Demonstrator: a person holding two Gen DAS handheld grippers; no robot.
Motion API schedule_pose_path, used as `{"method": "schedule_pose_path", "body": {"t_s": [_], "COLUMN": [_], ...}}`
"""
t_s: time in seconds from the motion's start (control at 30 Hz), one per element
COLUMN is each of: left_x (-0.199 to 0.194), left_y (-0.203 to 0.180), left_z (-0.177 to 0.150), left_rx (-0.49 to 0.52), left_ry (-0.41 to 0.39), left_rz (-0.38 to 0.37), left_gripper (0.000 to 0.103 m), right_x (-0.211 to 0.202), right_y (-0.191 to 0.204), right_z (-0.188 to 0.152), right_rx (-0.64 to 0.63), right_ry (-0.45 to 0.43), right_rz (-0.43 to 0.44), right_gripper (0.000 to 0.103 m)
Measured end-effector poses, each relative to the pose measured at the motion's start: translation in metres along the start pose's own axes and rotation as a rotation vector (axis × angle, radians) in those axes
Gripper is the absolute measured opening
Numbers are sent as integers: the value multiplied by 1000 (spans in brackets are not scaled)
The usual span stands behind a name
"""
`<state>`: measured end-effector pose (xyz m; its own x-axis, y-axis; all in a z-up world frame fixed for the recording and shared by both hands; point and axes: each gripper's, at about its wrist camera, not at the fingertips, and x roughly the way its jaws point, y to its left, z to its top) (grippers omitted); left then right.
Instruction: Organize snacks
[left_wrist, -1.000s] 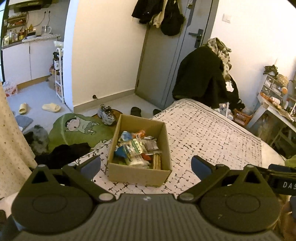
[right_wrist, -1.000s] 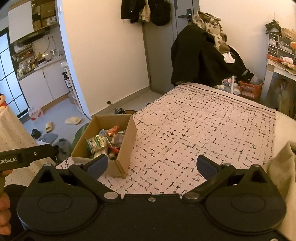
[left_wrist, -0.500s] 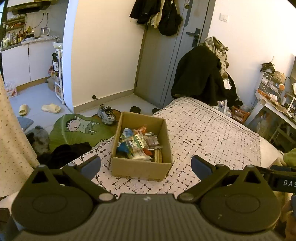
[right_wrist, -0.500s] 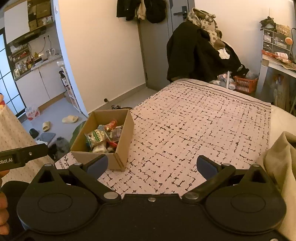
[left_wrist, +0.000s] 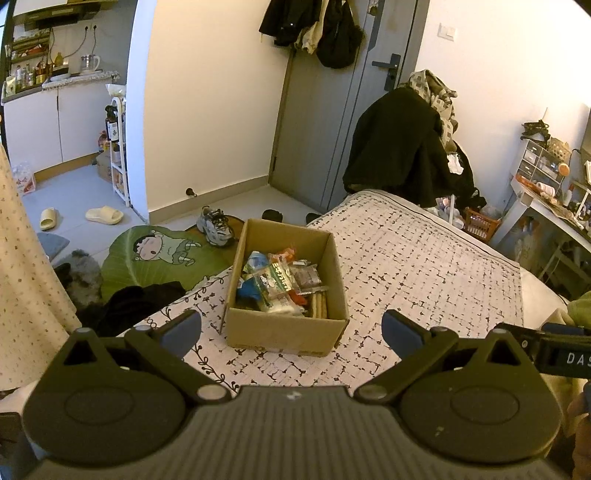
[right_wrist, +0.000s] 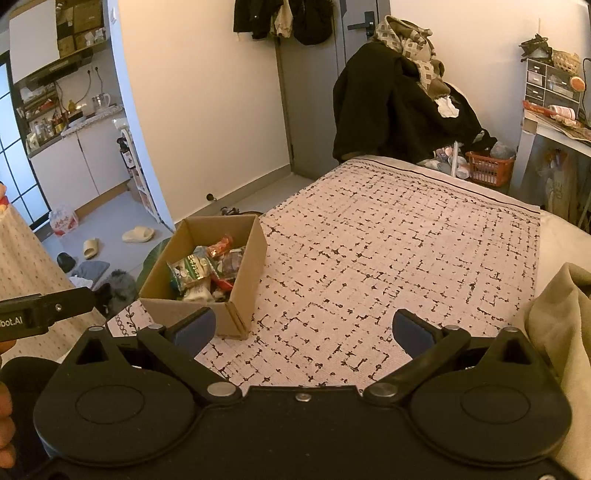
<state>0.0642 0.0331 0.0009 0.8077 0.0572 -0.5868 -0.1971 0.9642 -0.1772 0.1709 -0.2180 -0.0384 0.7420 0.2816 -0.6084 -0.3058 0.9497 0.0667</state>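
An open cardboard box (left_wrist: 284, 332) sits near the left edge of the bed and holds several snack packets (left_wrist: 280, 282), among them a green-and-white one. It also shows in the right wrist view (right_wrist: 177, 306), with its snack packets (right_wrist: 201, 273). My left gripper (left_wrist: 291, 330) is open and empty, held just in front of the box. My right gripper (right_wrist: 303, 326) is open and empty, held over the bed cover to the right of the box.
The bed has a white cover with a black pattern (right_wrist: 388, 251). A beige blanket (right_wrist: 561, 314) lies at the right. A chair draped with dark clothes (left_wrist: 402, 147) stands past the bed's foot. Shoes (left_wrist: 216, 225) and a green mat (left_wrist: 155, 254) lie on the floor at the left.
Both grippers have drawn back and risen slightly from the box, which now sits smaller and farther in both views. Both stay open and empty.
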Motion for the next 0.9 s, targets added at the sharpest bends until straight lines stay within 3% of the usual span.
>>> {"method": "schedule_pose_path", "body": {"t_s": [0.9], "left_x": [2], "left_y": [1], "left_z": [0], "left_rx": [-1], "left_ry": [16], "left_rz": [9], "left_gripper": [103], "right_x": [0], "right_y": [1], "right_z": [0], "right_rx": [-9], "right_ry": [6], "right_rz": [-7], "right_gripper": [103]}}
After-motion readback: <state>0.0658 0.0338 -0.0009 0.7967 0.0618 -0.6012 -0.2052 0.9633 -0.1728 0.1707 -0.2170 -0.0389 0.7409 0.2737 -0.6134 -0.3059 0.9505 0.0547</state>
